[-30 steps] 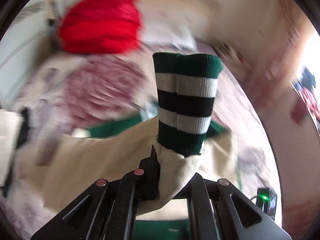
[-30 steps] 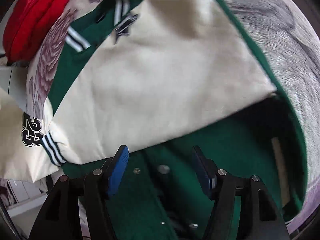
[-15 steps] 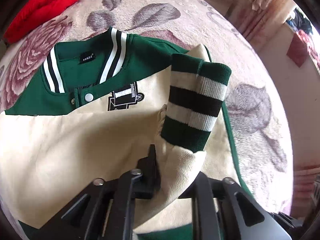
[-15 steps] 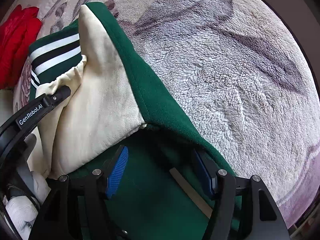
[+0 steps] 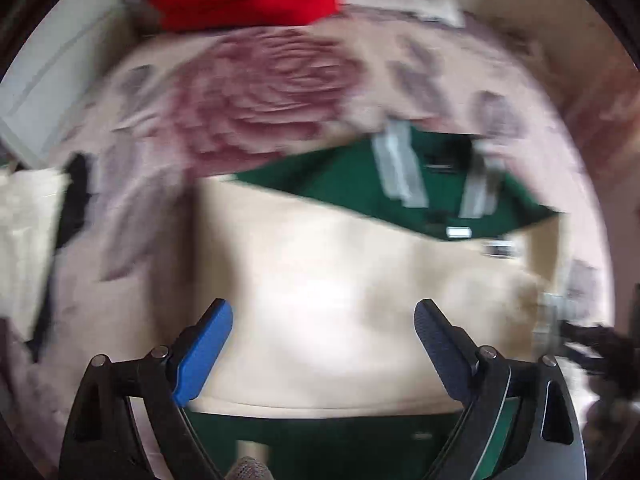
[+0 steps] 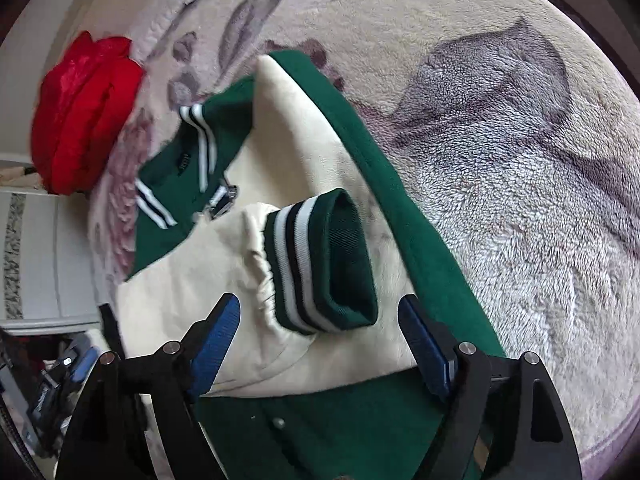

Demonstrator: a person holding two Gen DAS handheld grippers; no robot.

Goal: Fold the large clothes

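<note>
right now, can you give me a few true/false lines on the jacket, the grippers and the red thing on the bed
1. The left gripper is clamped on the striped cuff. False: its jaws are open and hold nothing.
2. The right gripper is open. True.
3. The cuff lies on the jacket, on its cream sleeve. True.
4. The red garment lies on top of the jacket. False: it sits apart, on the floral blanket.
</note>
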